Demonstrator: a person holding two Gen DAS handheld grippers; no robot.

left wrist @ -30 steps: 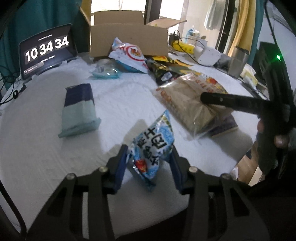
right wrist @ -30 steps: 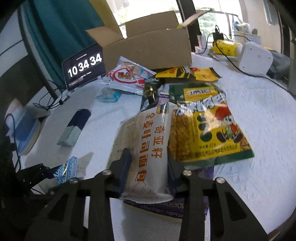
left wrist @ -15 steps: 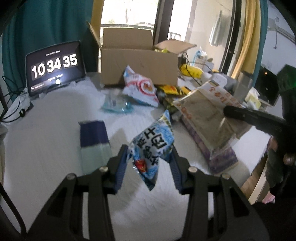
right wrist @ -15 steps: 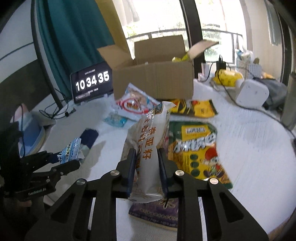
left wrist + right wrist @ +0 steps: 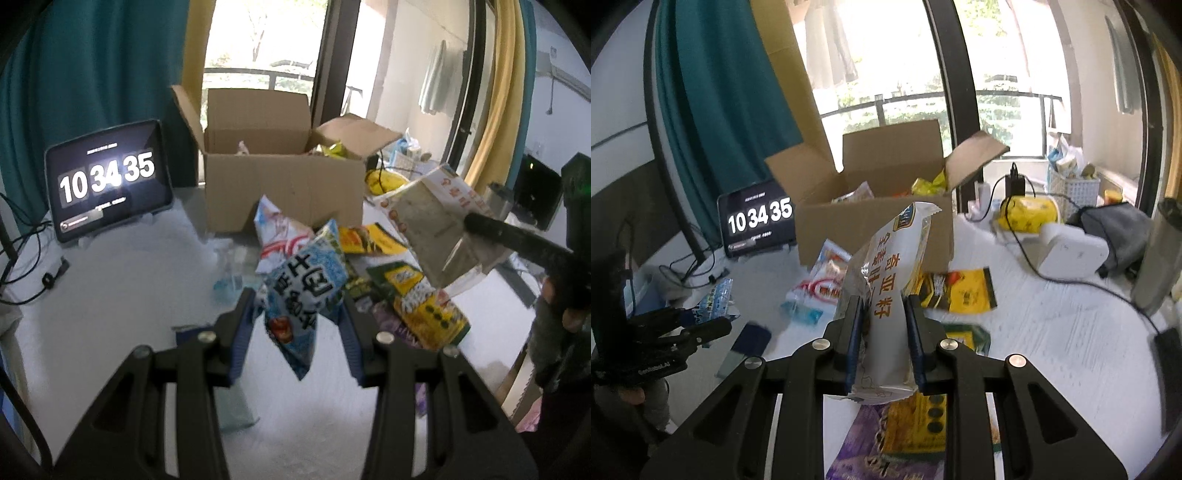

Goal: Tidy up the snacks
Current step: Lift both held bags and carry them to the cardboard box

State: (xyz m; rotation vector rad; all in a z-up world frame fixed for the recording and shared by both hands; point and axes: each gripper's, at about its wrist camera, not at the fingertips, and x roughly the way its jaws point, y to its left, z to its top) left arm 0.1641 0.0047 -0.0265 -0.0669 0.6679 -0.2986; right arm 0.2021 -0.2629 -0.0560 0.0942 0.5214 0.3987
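My left gripper [image 5: 297,301] is shut on a blue snack bag [image 5: 306,291] that hangs in the air above the white table cover. In the right wrist view that bag [image 5: 716,299] shows at the far left. A long white bread pack [image 5: 894,258] with orange characters stands upright, with my right gripper [image 5: 882,302] shut on its lower part. From the left wrist view the same pack [image 5: 432,221] hangs at the right. An open cardboard box [image 5: 284,192] with a few snacks inside stands behind both, and in the right wrist view this box [image 5: 879,218] is straight ahead.
Loose packs lie before the box: a red-and-white bag [image 5: 277,236], a yellow-black pack [image 5: 369,240], a green-yellow pack [image 5: 424,306] and a teal-and-navy pack [image 5: 232,410]. A tablet clock [image 5: 109,177] stands at the left. Cables, a white device [image 5: 1071,254] and a metal cup [image 5: 1156,266] sit at the right.
Both grippers rose toward the box with their packs. The right jaws closed tighter on the bread pack and lifted it off the table. The inside of the box has come into view.
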